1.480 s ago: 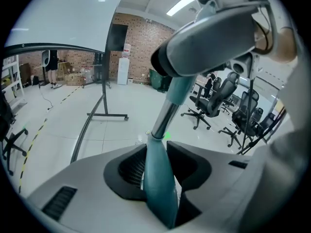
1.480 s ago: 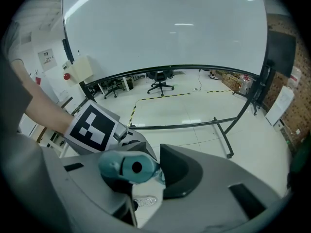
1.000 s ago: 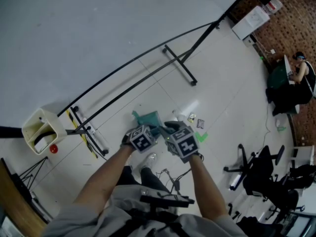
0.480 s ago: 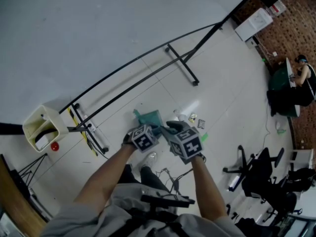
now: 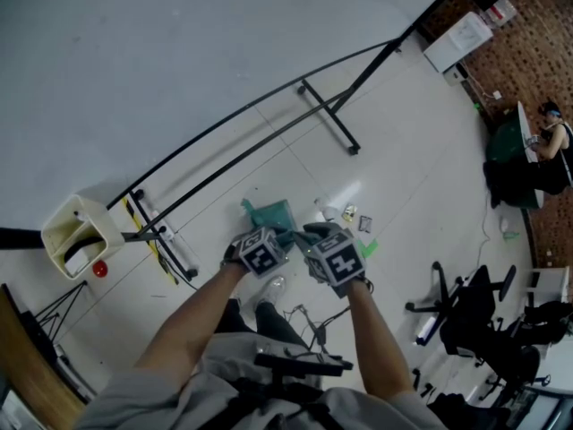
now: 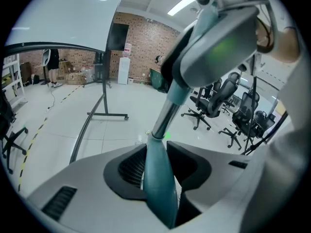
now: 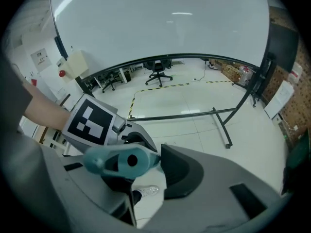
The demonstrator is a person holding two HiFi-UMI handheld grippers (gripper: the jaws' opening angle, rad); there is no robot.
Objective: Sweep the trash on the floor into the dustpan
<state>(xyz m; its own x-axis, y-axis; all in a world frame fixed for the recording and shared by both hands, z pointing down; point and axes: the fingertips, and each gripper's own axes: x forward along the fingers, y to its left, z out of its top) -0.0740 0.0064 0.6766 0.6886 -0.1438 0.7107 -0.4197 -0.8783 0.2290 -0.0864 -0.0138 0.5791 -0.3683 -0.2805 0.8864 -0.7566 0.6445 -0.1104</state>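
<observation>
Teal handle (image 6: 156,193) is being pinched by the left hand-held gripper (image 6: 158,161), a handle end (image 7: 119,161) by the right hand-held gripper (image 7: 146,171); trash (image 5: 351,215) just ahead is lying unswept, outside the dustpan (image 5: 269,215).

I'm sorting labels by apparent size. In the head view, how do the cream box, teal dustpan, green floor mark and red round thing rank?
1. cream box
2. teal dustpan
3. green floor mark and red round thing: both tiny, too alike to rank.
</observation>
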